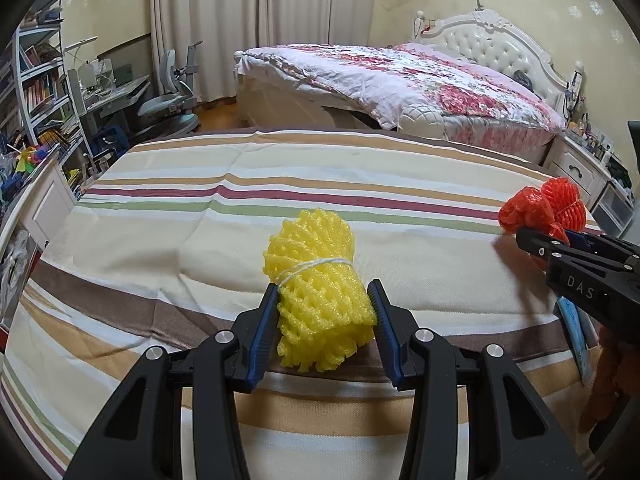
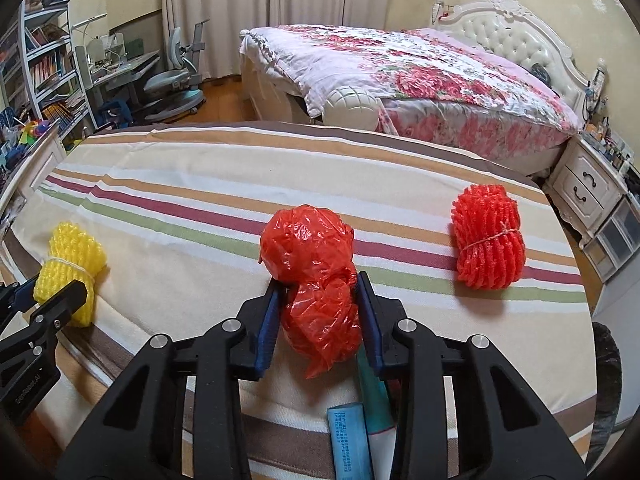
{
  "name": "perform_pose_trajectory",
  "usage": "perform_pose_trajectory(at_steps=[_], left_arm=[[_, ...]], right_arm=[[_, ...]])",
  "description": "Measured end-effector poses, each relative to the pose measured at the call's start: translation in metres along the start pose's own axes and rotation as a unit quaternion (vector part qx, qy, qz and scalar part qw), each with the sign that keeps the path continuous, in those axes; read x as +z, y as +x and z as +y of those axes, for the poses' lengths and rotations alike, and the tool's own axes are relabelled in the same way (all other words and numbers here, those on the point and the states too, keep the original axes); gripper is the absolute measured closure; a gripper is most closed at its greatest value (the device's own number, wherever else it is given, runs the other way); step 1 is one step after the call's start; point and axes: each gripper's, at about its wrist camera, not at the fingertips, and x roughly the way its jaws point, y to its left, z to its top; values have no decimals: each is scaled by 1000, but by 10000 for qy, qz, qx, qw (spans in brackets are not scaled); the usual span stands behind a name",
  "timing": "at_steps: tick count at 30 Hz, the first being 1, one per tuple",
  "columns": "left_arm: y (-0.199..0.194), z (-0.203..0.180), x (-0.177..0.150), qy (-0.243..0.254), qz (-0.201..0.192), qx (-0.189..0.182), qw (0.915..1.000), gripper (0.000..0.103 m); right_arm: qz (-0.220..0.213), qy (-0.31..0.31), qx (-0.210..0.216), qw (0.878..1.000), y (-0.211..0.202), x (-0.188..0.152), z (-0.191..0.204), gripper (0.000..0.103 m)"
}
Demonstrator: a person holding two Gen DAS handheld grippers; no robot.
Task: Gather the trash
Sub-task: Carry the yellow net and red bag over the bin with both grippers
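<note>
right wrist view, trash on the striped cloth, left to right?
yellow foam net bundle → red plastic bag, between the right tongs → red foam net bundle

Both views evenly lit by soft daylight through the curtains (image 1: 240, 20) at 12 o'clock; no glare. Shadows faint and soft-edged. Strong fisheye bending with black vignette at the corners; focus sharp throughout.

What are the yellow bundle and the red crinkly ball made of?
The yellow bundle looks like soft foam netting: matte, with a puffy open mesh, tied with white string. The red crinkly ball looks like thin plastic film, probably a bag: glossy, slightly see-through, with sharp creases.
</note>
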Motion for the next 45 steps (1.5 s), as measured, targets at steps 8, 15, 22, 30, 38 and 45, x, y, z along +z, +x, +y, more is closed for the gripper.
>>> perform_pose_trajectory(at_steps=[8,15,22,30,38,45], left_arm=[[-16,-16,-4,89,-145,-184,9997,58],[-30,-42,-8,245,-233,-393,9987,58],[-43,-75,-19,453,-285,-613,9967,58],[-54,-117,-29,727,-326,-899,9928,58],[-66,-169,-35,1156,-461,-1255,9843,58],[-68,-219,-39,1521,-480,-1593,9743,58]], right_arm=[[-242,196,-65,9995,-38,-17,-23,68],[-383,412,-231,9981,-66,-34,-50,68],[-413,639,-473,9960,-85,-61,-78,68],[-447,872,-717,9926,-108,-88,-105,68],[-540,1236,-1066,9851,-129,-111,-147,68],[-536,1668,-1413,9743,-140,-133,-190,68]])
